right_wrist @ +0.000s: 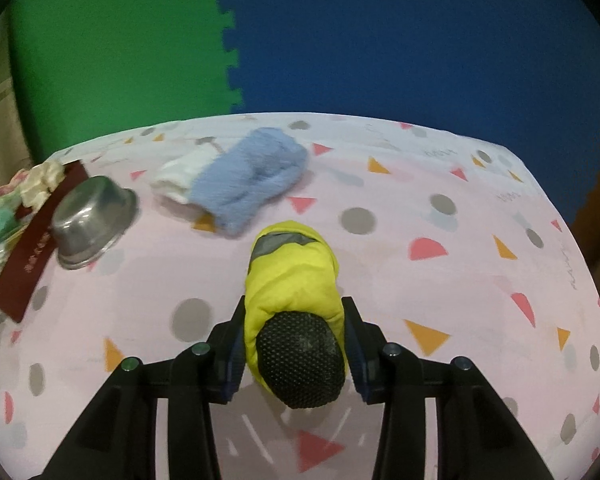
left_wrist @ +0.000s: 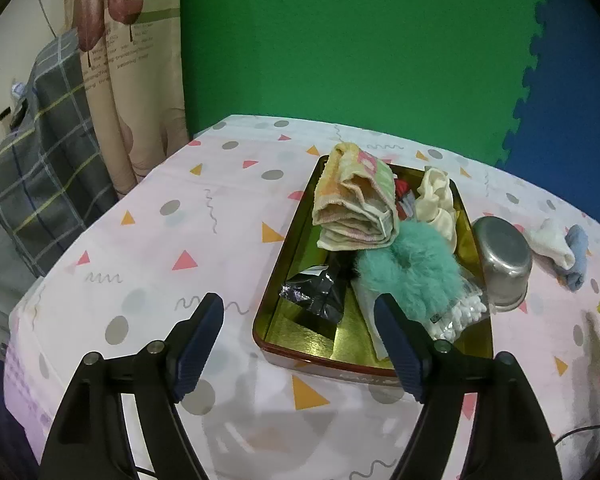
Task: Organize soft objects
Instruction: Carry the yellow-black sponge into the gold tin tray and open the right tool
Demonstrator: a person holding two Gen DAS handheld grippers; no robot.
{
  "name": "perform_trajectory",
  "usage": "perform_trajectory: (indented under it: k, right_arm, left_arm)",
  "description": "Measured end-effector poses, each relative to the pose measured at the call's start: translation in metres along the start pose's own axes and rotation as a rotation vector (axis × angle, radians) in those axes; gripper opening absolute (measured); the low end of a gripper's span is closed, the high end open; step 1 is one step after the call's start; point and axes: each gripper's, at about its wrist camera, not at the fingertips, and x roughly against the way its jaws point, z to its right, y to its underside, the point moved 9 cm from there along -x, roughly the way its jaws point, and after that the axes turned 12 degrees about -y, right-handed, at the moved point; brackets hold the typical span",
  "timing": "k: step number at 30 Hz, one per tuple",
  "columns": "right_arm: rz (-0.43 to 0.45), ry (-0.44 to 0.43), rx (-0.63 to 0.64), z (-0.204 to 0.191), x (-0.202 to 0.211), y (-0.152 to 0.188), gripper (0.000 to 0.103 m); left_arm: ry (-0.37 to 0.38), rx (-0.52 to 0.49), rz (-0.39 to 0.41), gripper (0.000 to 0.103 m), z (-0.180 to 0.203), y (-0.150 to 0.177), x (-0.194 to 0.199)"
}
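A gold tray with a dark red rim (left_wrist: 300, 344) holds a folded striped towel (left_wrist: 356, 204), a teal fluffy scrunchie (left_wrist: 412, 276), a cream scrunchie (left_wrist: 436, 200), a black packet (left_wrist: 320, 292) and a bag of cotton swabs (left_wrist: 464, 312). My left gripper (left_wrist: 300, 312) is open and empty above the tray's near end. My right gripper (right_wrist: 294, 320) is shut on a rolled yellow glove with a black dotted end (right_wrist: 292, 280), just above the cloth. A blue sock (right_wrist: 252, 180) and a white sock (right_wrist: 184, 176) lie beyond it.
An overturned steel bowl (right_wrist: 92, 220) lies between the tray (right_wrist: 24, 276) and the socks. The table has a patterned pink cloth (left_wrist: 140, 240). Green and blue foam mats (right_wrist: 228, 40) stand behind. A checked fabric (left_wrist: 48, 152) hangs at the left.
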Motion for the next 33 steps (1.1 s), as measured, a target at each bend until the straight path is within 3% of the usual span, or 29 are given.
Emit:
perform_trajectory:
  k: [16,33]
  right_arm:
    - [0.006,-0.214,0.172,-0.142,0.000,-0.034,0.043]
    - [-0.045,-0.387,0.298,-0.281,-0.043,-0.061,0.043]
  left_arm:
    - [-0.029,0.073,-0.041,0.077,-0.028,0.009,-0.006]
    - [-0.065,0.083,-0.049,0.077,-0.045,0.019,-0.009]
